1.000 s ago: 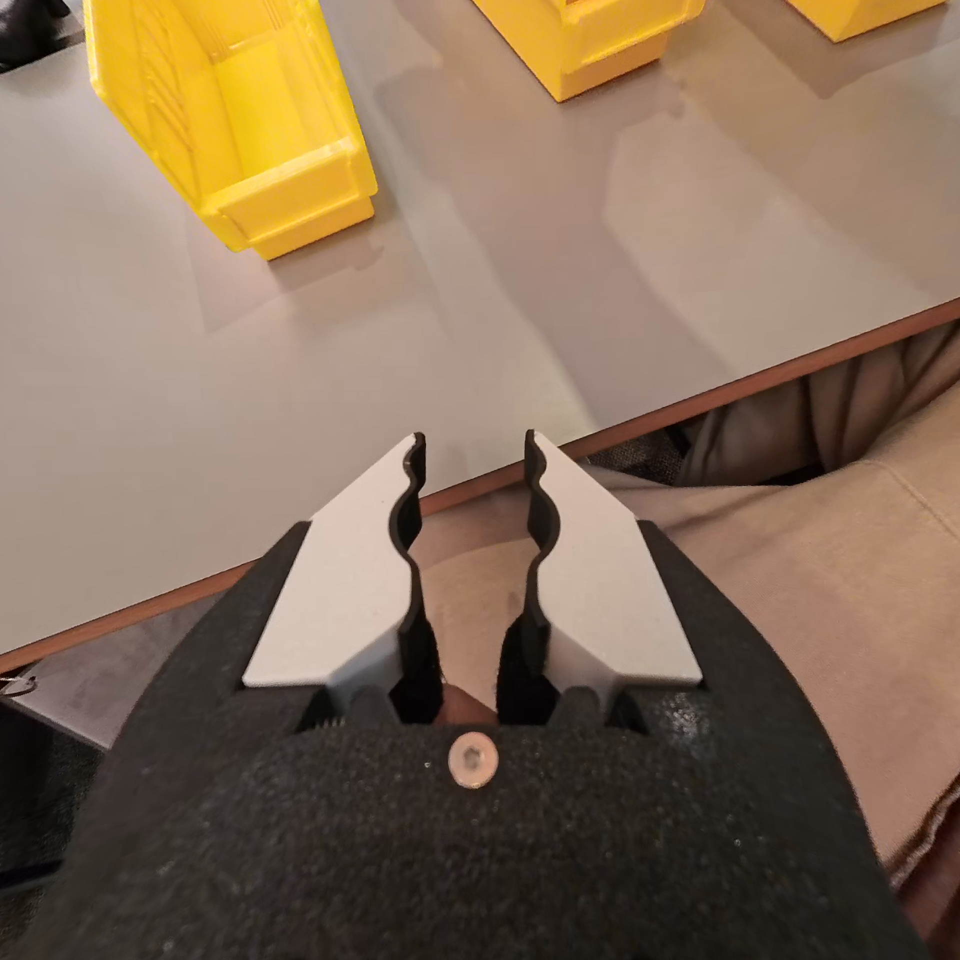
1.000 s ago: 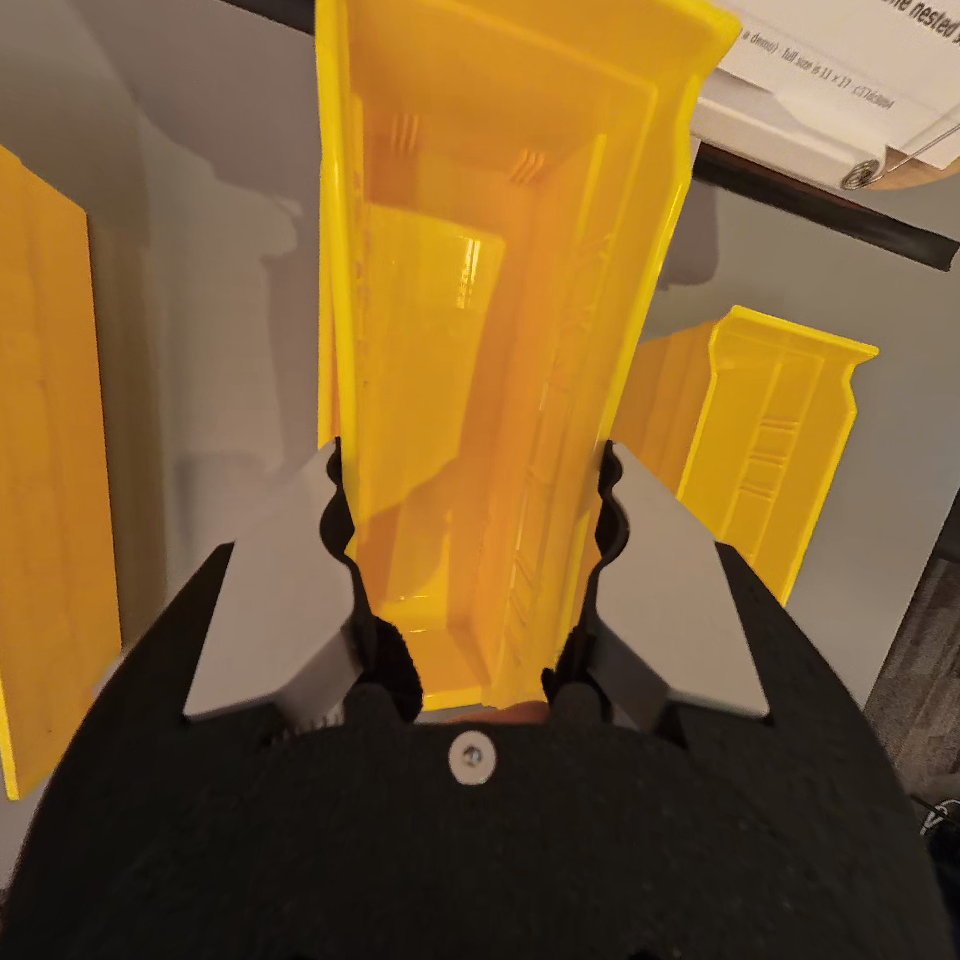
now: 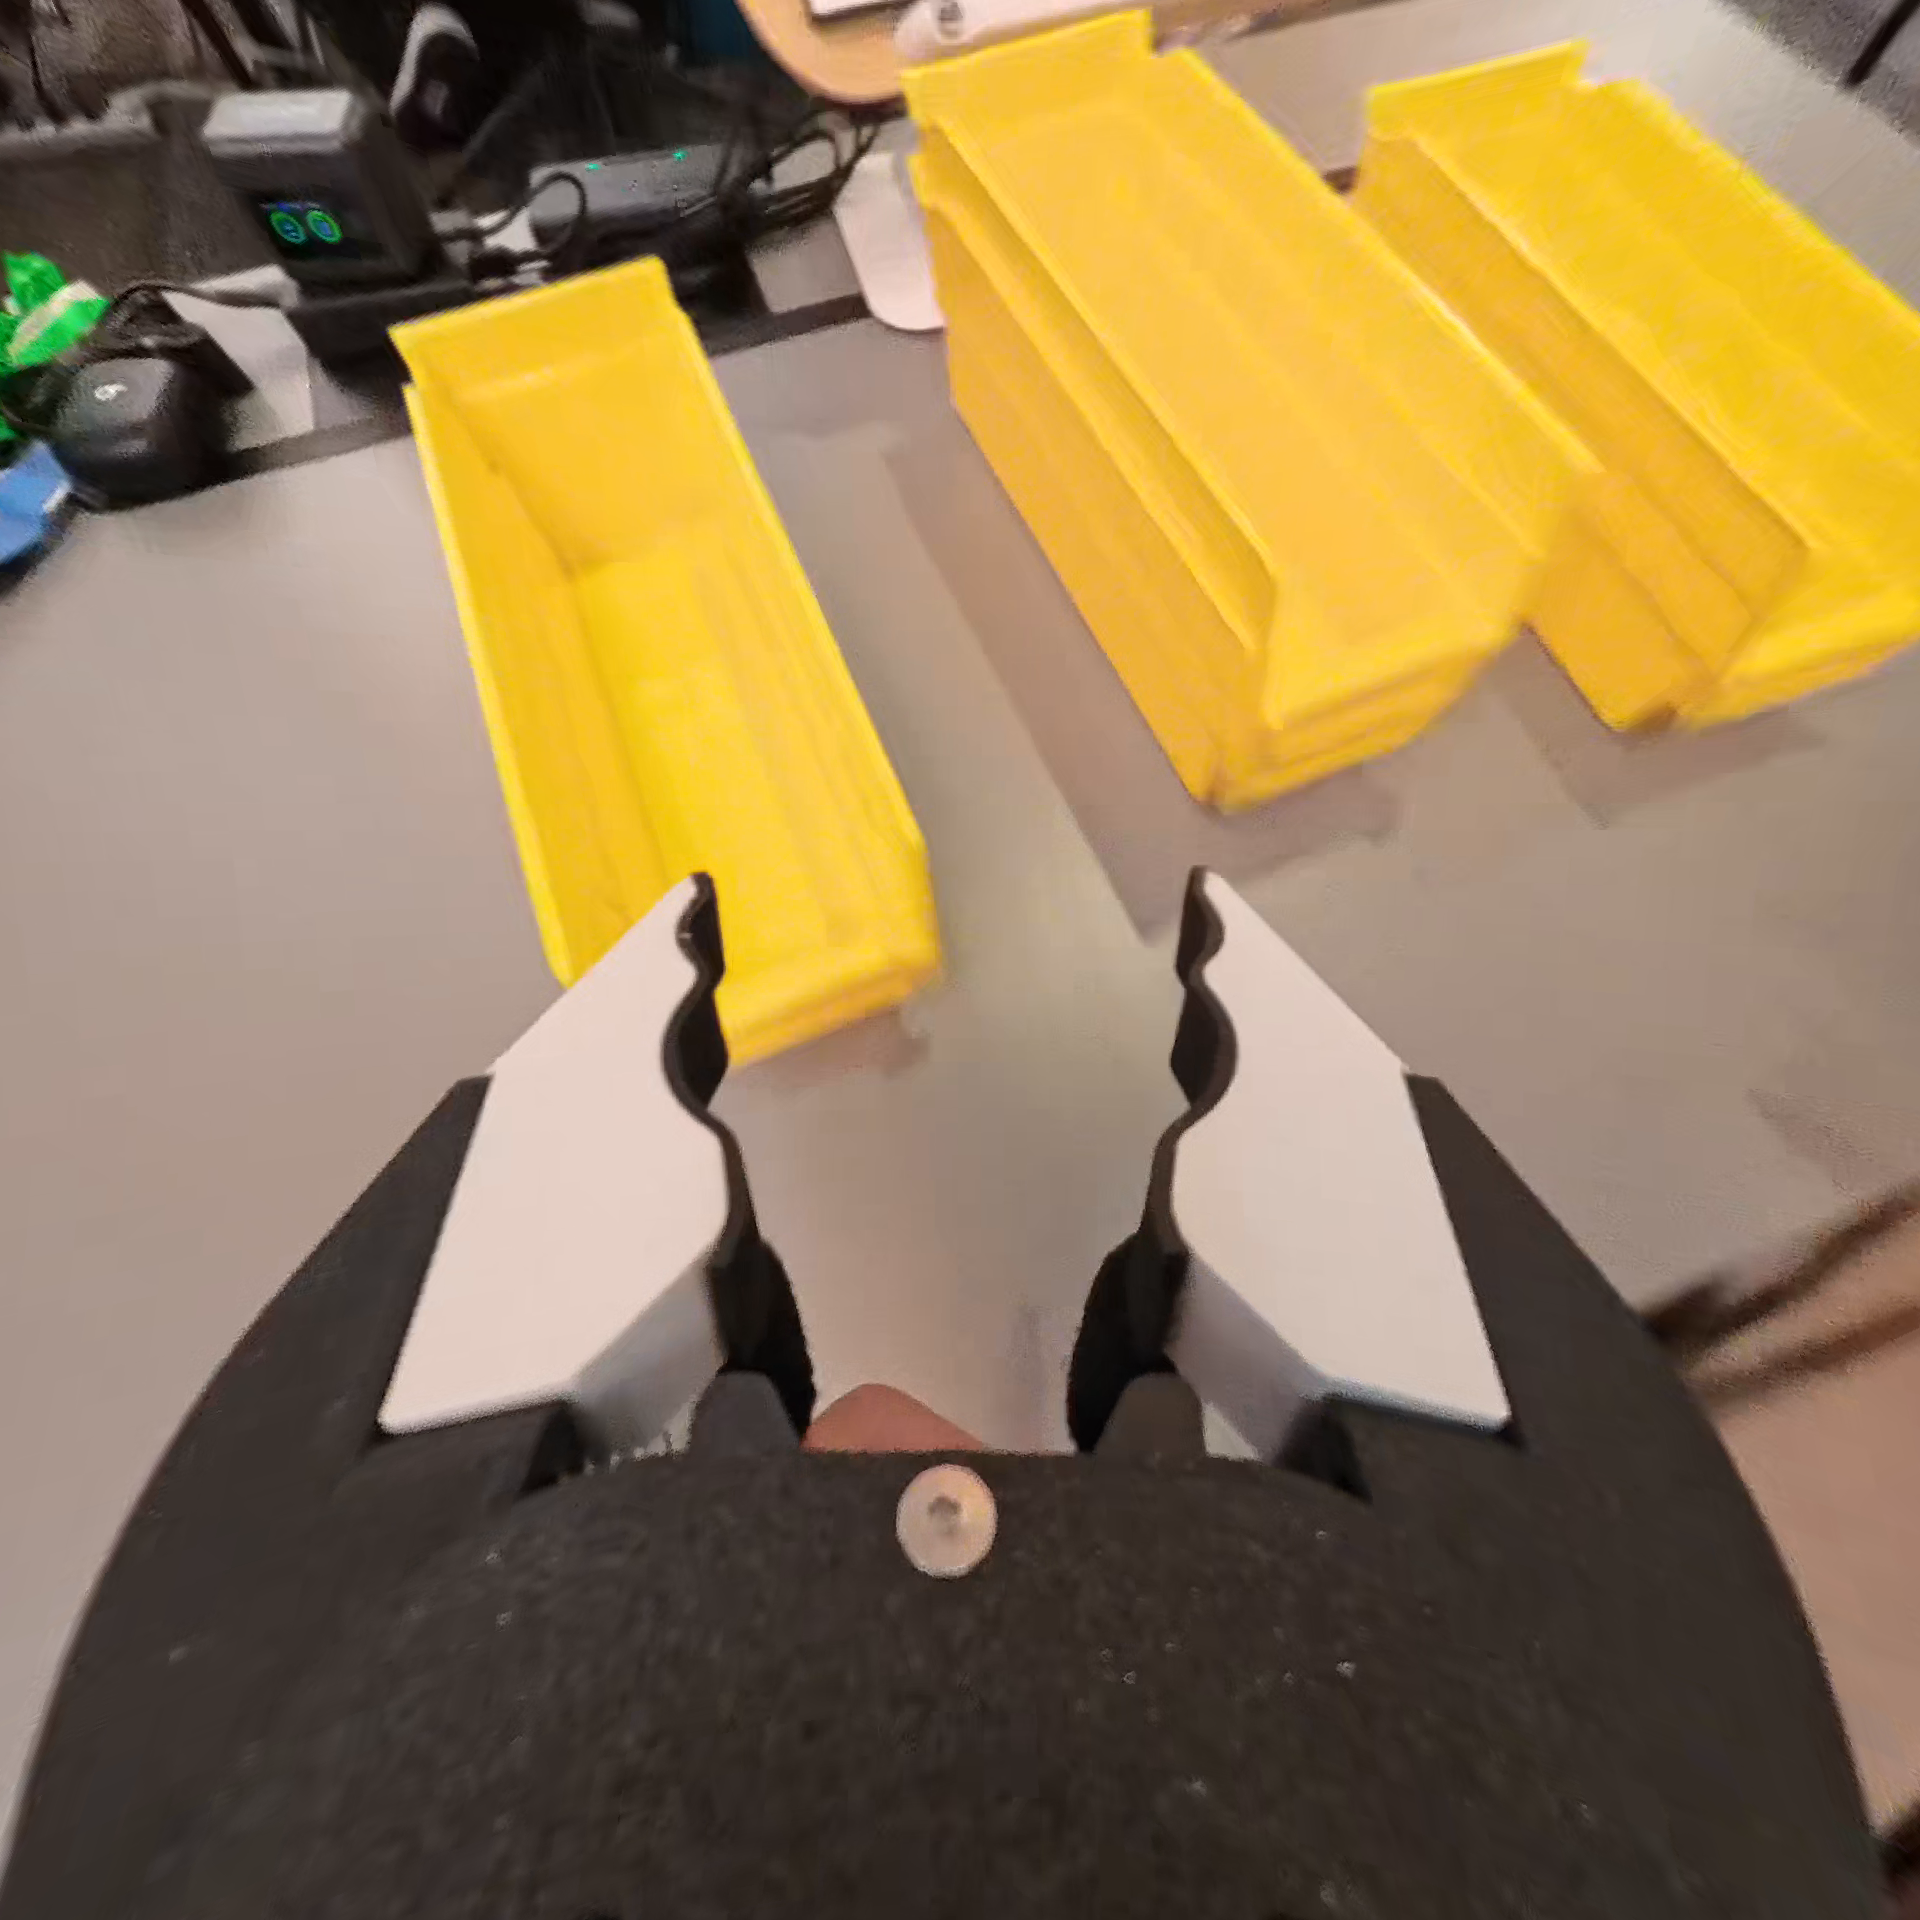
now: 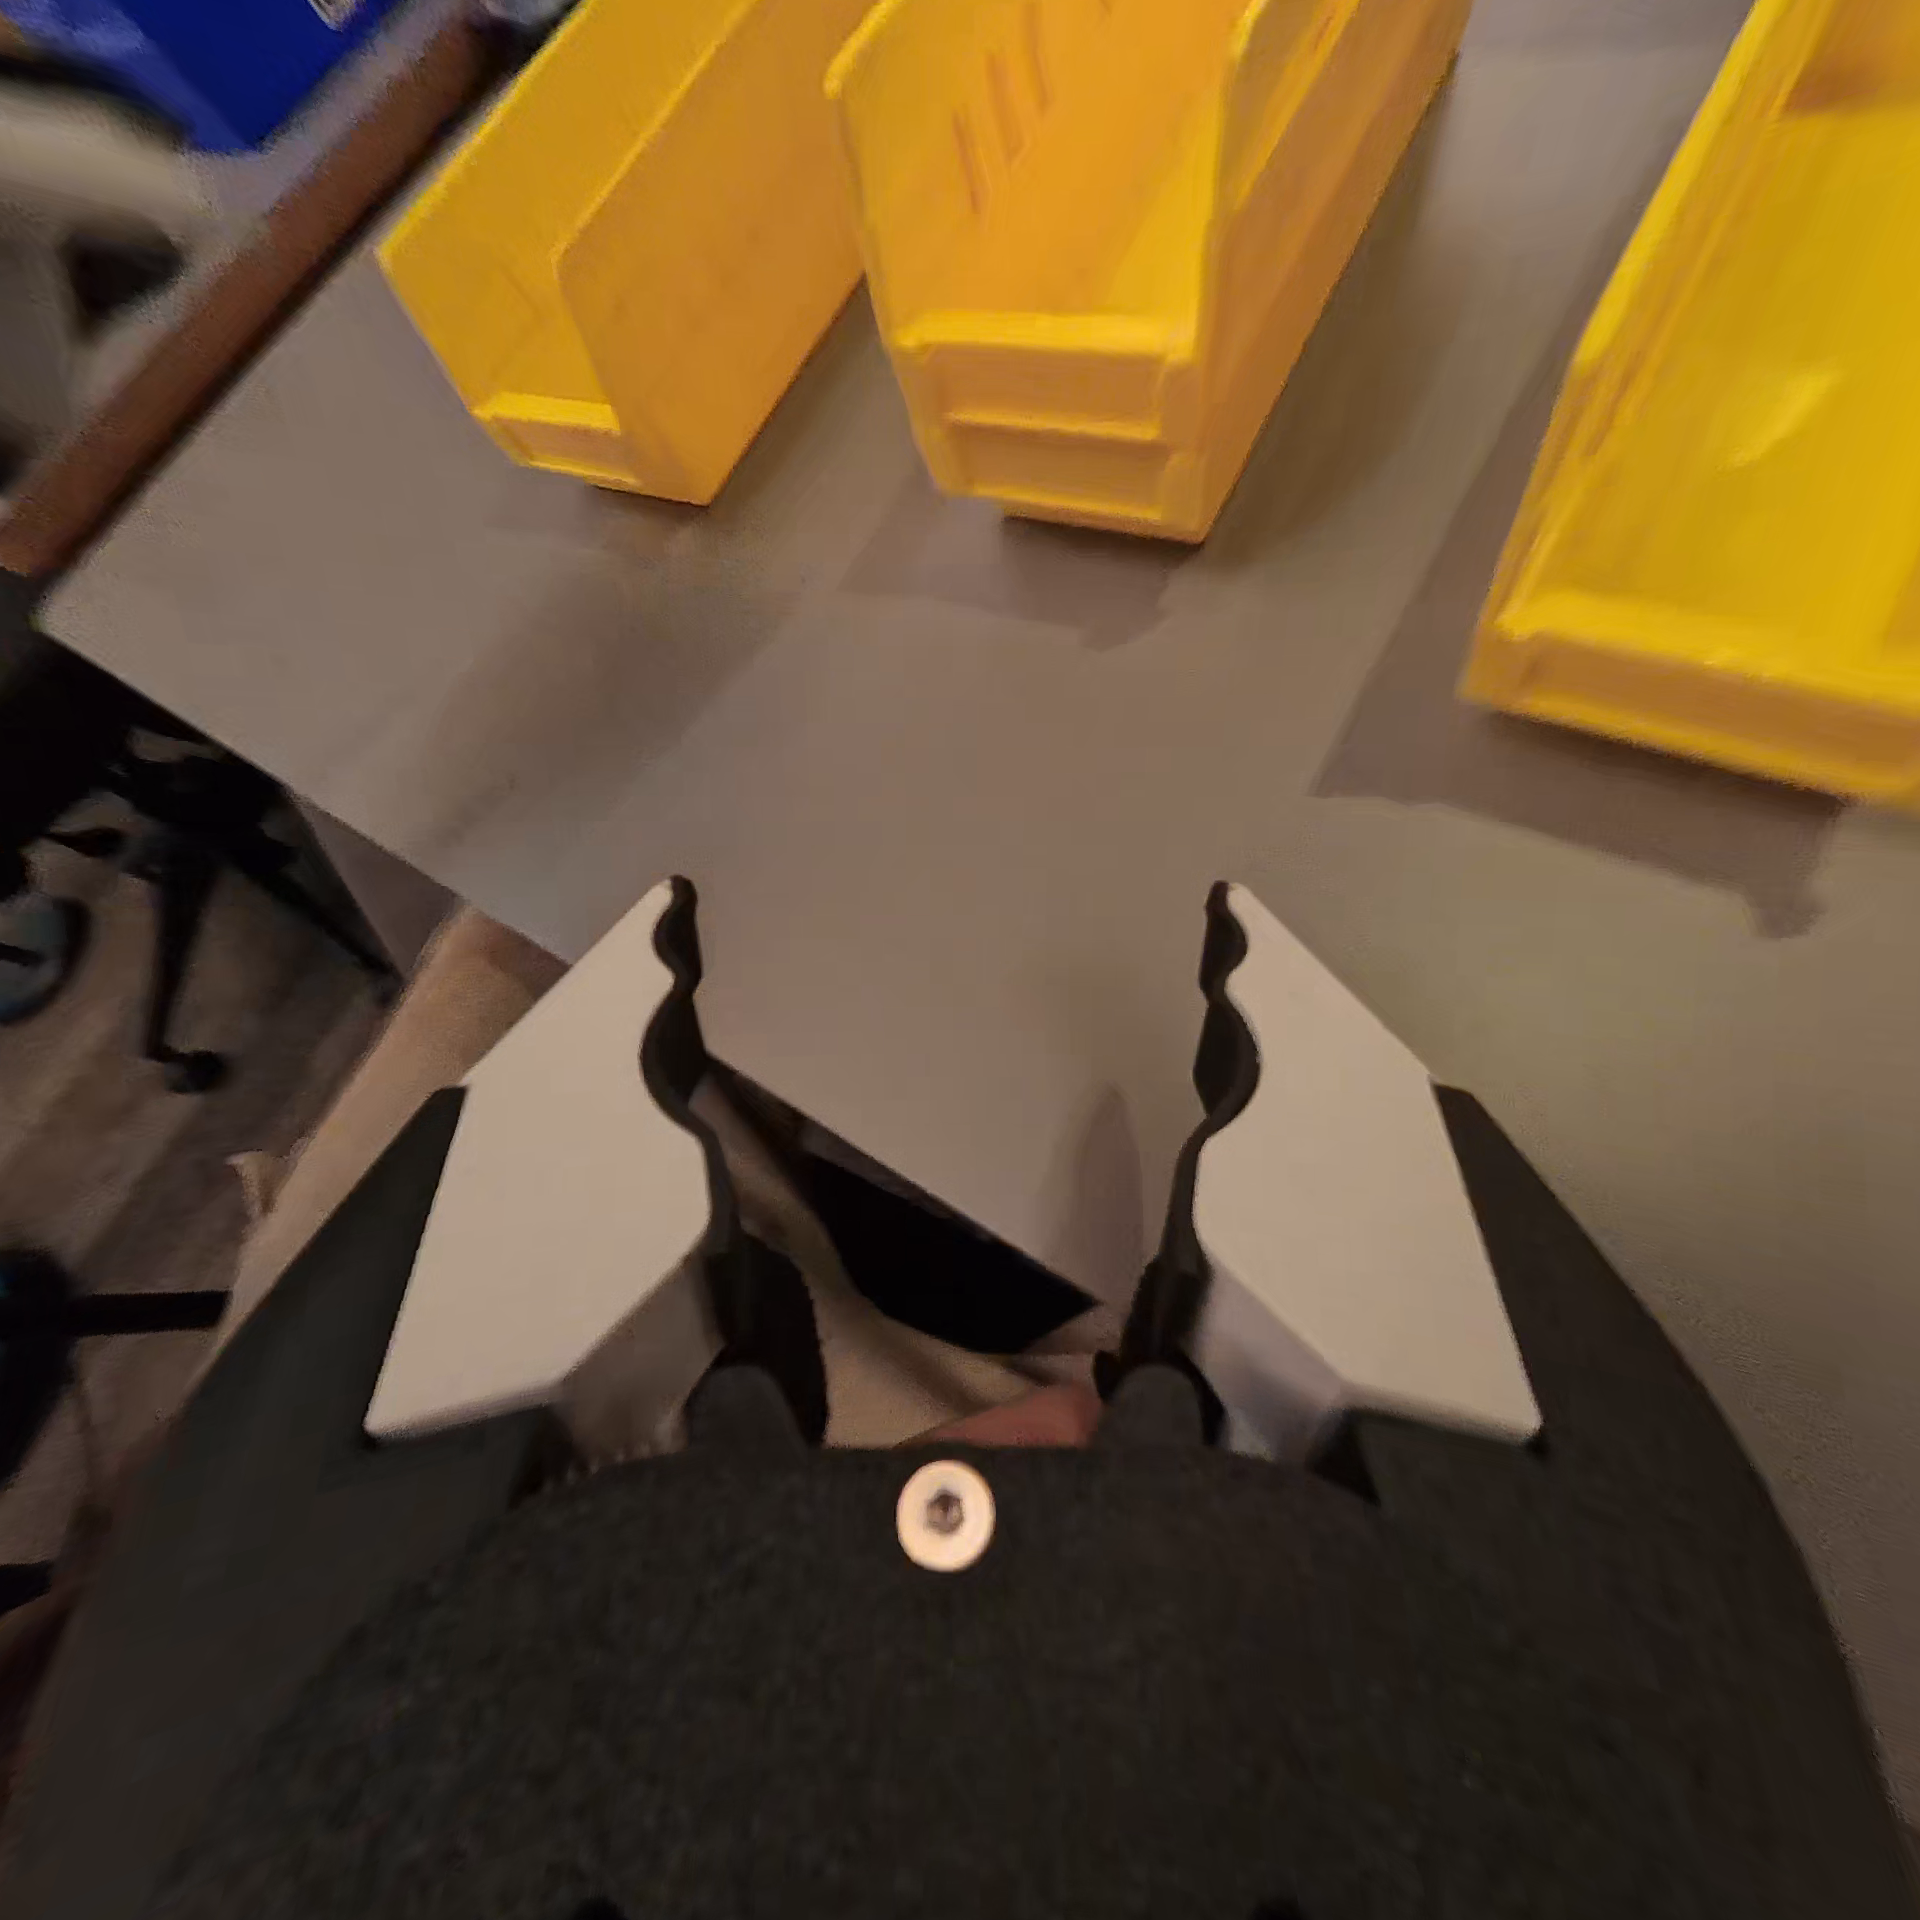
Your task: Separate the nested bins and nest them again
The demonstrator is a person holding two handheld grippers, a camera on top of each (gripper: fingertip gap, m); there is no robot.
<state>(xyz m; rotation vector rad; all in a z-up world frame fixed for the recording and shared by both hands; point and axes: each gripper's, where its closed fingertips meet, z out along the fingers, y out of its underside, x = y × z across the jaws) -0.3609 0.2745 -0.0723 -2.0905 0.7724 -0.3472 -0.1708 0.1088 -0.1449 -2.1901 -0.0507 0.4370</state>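
Both tongs are empty and spread wide, so this looks like the gap between two handlings: the bins stand on the desk [image 3: 260,831], and the middle bin [image 3: 1195,416] seems to be two already nested, its front lip doubled in the right wrist view. I judge the nesting half is in hand.

The left tongs [image 3: 945,904] hover over the near part of the desk, with the single bin [image 3: 675,665] just ahead and slightly left, its short front end nearest the left fingertip. The middle bin and the right bin [image 3: 1662,364] lie farther off toward the far right corner.

The right tongs [image 4: 951,899] hang over the near edge, well apart from all bins.

Next, one pair of tongs should close across a loose bin's front wall and lift it level.
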